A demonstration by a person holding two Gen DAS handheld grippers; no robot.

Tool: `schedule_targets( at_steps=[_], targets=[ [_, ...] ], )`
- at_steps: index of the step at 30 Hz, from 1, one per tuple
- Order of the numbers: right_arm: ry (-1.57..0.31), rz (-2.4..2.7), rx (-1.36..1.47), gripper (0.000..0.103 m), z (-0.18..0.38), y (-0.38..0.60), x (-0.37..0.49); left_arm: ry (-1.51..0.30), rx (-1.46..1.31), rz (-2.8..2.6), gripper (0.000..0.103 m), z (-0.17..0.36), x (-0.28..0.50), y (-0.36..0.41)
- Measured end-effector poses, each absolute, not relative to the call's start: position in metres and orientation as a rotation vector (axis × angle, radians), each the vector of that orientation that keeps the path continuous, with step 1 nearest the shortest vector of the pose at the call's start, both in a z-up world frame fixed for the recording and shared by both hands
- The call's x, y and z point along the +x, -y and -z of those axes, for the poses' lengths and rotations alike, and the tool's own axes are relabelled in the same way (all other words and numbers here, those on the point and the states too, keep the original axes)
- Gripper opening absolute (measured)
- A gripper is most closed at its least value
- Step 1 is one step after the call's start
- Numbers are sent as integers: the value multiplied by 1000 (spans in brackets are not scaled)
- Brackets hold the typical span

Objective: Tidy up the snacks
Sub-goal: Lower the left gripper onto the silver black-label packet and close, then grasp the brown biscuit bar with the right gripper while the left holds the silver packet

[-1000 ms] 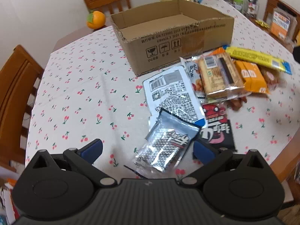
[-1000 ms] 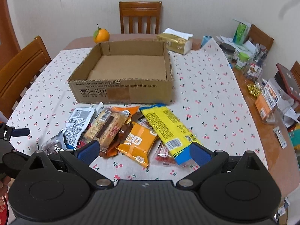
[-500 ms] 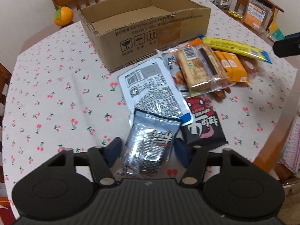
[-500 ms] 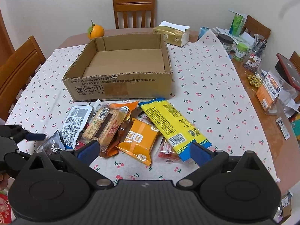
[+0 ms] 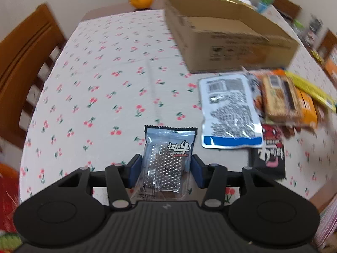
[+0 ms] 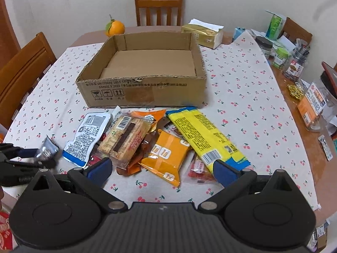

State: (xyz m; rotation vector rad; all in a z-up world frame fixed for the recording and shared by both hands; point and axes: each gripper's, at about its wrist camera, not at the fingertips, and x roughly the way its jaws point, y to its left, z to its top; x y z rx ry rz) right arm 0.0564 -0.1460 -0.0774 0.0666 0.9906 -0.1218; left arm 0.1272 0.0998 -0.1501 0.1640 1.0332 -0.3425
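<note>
My left gripper (image 5: 166,169) is shut on a silver snack packet (image 5: 168,158) and holds it above the tablecloth at the near left; it also shows in the right wrist view (image 6: 47,150). An empty cardboard box (image 6: 145,67) stands mid-table, also in the left wrist view (image 5: 227,33). In front of it lies a pile of snacks: a white and blue pouch (image 6: 88,136), a biscuit pack (image 6: 126,140), an orange pack (image 6: 166,158) and a long yellow pack (image 6: 206,136). My right gripper (image 6: 161,171) is open and empty, above the pile's near edge.
Wooden chairs stand at the left (image 6: 19,71) and the far side (image 6: 159,7). An orange (image 6: 114,27) and a tissue pack (image 6: 203,34) sit behind the box. Jars and clutter (image 6: 294,63) fill the table's right side. A black packet (image 5: 270,158) lies near the table edge.
My left gripper closed on the silver packet, lifted it off the pile and swung left. My right gripper stayed open and drew nearer the pile.
</note>
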Motion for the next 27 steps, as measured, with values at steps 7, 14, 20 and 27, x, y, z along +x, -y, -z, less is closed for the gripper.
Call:
schedule_targets(
  at_steps=[7,14,20,27],
  targets=[
    [-1002,96,3,103,89,126,80,-1022,182,376,62,148,126,-107],
    [-1014,109,-100,103,120,94,123,-1011,207,400,62,147,125,-106],
    [-1017,168,-181,103,146,72,145,-1024,206,413,62,150,129,-108],
    [-1048,225,-203,103,145,87,127,-1030,258,457,62,151,126,-106]
  ],
)
